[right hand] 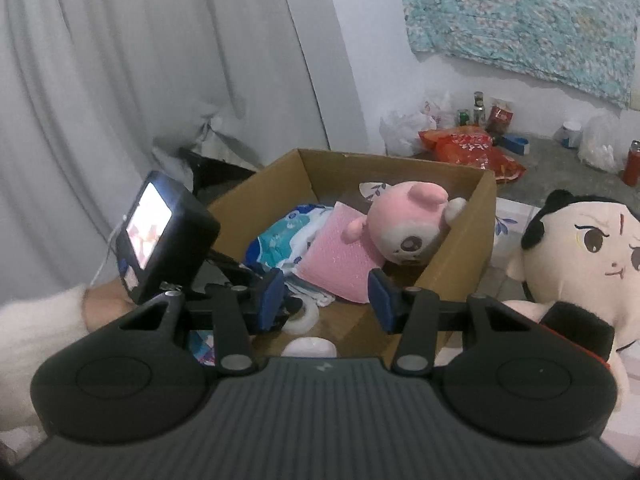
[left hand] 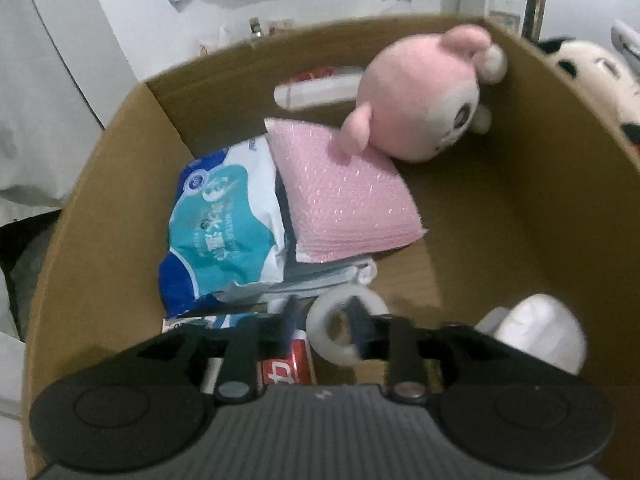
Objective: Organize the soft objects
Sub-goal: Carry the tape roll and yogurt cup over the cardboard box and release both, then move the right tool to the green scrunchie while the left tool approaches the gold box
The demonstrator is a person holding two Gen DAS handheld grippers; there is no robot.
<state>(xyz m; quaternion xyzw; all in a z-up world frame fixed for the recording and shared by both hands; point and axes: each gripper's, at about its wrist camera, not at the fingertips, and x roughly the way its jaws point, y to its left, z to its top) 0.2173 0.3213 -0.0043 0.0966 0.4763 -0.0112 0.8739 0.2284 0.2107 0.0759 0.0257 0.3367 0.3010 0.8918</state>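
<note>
Two tools [left hand: 326, 326] [right hand: 326, 300] (both parted) over box [left hand: 540, 128].

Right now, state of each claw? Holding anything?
Left claw: open over the cardboard box, white tape ring between its fingers, not gripped.
Right claw: open, empty.

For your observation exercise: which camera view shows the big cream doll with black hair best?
The right wrist view: the cream doll sits beside the cardboard box, face fully visible. The left wrist view catches only an edge of it.
</note>
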